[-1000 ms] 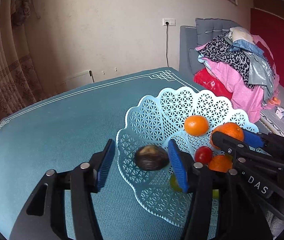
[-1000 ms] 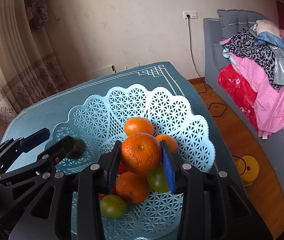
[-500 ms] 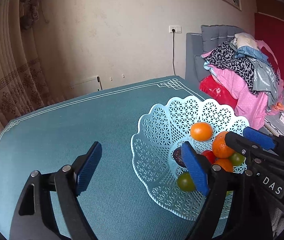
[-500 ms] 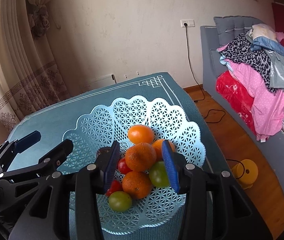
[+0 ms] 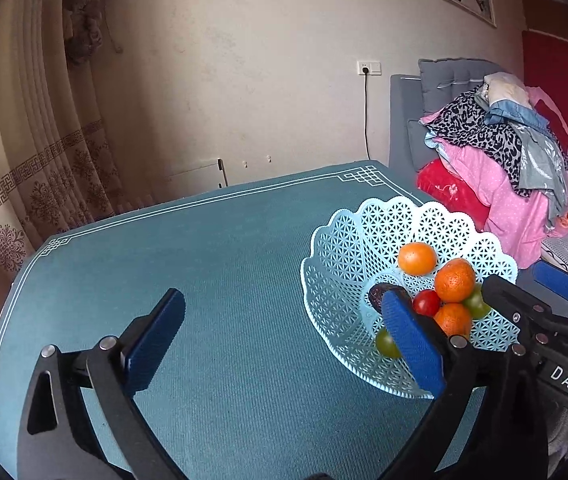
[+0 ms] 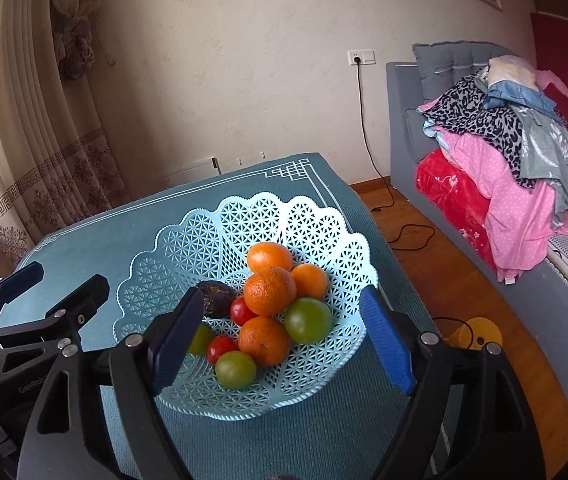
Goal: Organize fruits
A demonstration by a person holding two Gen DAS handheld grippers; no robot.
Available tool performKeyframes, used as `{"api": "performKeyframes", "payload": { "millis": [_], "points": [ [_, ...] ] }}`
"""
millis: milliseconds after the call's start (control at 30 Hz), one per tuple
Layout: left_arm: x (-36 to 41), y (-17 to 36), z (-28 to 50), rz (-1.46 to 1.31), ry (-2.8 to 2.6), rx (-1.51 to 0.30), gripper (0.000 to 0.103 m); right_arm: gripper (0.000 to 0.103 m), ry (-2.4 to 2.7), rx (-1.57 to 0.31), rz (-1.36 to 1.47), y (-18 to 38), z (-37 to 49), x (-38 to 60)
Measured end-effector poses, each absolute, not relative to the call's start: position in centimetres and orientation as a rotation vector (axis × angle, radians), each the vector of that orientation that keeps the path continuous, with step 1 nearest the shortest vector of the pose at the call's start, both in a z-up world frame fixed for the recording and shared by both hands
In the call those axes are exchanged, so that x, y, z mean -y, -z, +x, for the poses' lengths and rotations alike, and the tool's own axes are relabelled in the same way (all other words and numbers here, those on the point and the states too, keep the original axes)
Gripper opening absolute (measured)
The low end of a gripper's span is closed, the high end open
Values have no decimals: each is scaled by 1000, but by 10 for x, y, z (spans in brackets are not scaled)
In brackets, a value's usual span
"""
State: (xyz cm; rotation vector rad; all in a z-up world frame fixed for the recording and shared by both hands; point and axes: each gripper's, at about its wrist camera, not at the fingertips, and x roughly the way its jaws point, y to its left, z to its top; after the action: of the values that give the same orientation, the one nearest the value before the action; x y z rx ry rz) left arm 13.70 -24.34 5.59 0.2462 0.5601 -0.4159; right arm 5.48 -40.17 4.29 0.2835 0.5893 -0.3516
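Note:
A light blue lattice basket (image 6: 204, 240) (image 5: 343, 248) stands on the teal tablecloth (image 5: 224, 260). It holds several oranges, with one orange (image 6: 270, 291) on top of the pile. Beside them lie green fruits (image 6: 307, 320), red tomatoes (image 6: 242, 310) and a dark fruit (image 6: 218, 298). My right gripper (image 6: 282, 298) hovers in front of the basket, its jaws opening wide with nothing pressed between them. My left gripper (image 5: 280, 304) is over the cloth at the basket's left, its jaws opening and empty. Each gripper also shows in the other's view: the right gripper (image 5: 519, 276) and the left gripper (image 6: 64, 280).
The table's right edge (image 6: 383, 240) drops to a wooden floor with a black cable (image 6: 403, 236) and a yellow object (image 6: 479, 332). A grey sofa heaped with clothes (image 6: 503, 152) stands to the right. Curtains (image 5: 24, 140) hang at the left.
The right gripper let go of the orange, which now rests on the pile. The left jaws widened away from the dark fruit. Both grippers drew back and up from the basket.

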Motion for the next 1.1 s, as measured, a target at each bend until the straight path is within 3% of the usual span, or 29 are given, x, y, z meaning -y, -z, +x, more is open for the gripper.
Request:
{"api": "performKeyframes", "payload": {
  "millis": [300, 1100],
  "points": [
    [217, -58, 106, 262, 364, -536, 100, 91, 391, -559, 219, -53, 26, 383],
    [198, -47, 74, 336, 290, -530, 100, 92, 415, -544, 113, -52, -8, 355]
  ]
}}
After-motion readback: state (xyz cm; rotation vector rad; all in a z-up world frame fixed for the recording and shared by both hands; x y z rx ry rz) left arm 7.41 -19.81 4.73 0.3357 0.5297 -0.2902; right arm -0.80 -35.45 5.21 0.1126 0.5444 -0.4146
